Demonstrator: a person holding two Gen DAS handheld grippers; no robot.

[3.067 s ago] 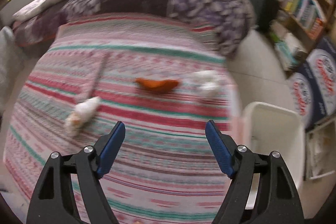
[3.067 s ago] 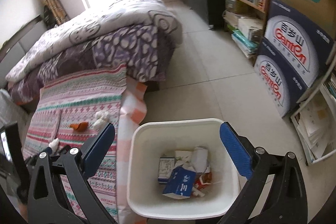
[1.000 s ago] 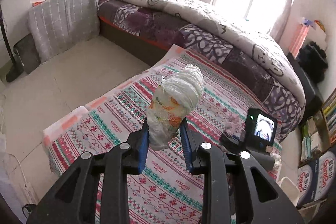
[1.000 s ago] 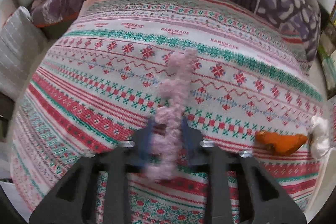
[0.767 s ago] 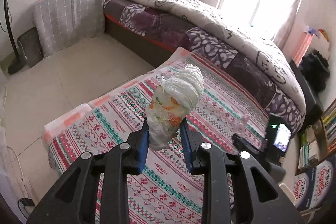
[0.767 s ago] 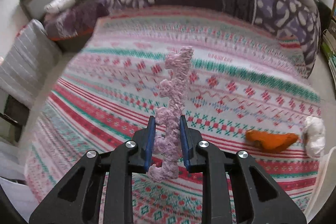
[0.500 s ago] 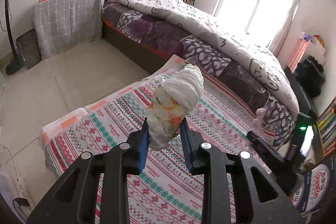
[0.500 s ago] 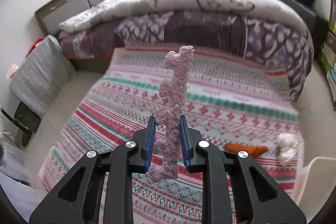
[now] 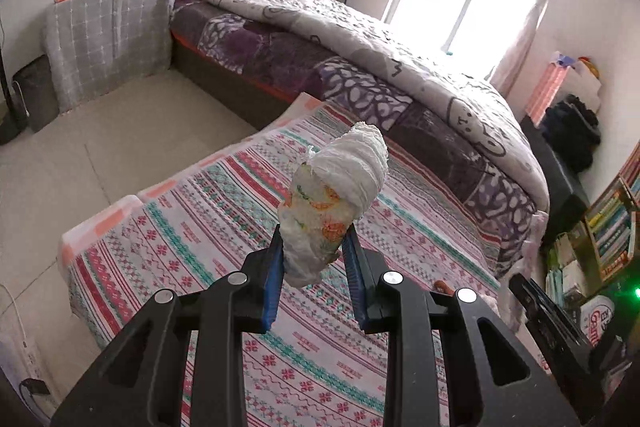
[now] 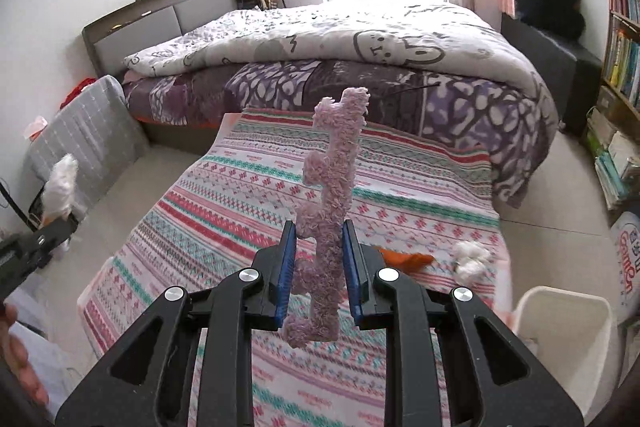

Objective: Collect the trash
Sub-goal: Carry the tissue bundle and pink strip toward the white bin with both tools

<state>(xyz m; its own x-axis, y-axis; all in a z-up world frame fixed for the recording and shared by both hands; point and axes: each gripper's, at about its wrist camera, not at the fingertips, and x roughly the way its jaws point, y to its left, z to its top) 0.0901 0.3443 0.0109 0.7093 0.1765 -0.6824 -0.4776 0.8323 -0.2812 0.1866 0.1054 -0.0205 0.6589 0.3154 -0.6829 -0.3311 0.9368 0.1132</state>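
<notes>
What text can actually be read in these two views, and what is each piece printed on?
"GamOn", partly cut off: red lettering on the cardboard box at the right edge, also seen in the left wrist view.
Small repeated red words on the patterned blanket: too small to read.
Book spines on the bookshelf: too small to read.

The patterned blanket [image 10: 400, 187] covers the foot of the bed. On it, near its right edge, lies a peel [image 10: 404, 258] with a tissue wad [image 10: 470, 258] just right of it. The bin [image 10: 568, 343] stands on the floor right of the blanket; shelves [image 10: 620, 67] rise further right; the quilt [image 10: 340, 31] lies behind it
</notes>
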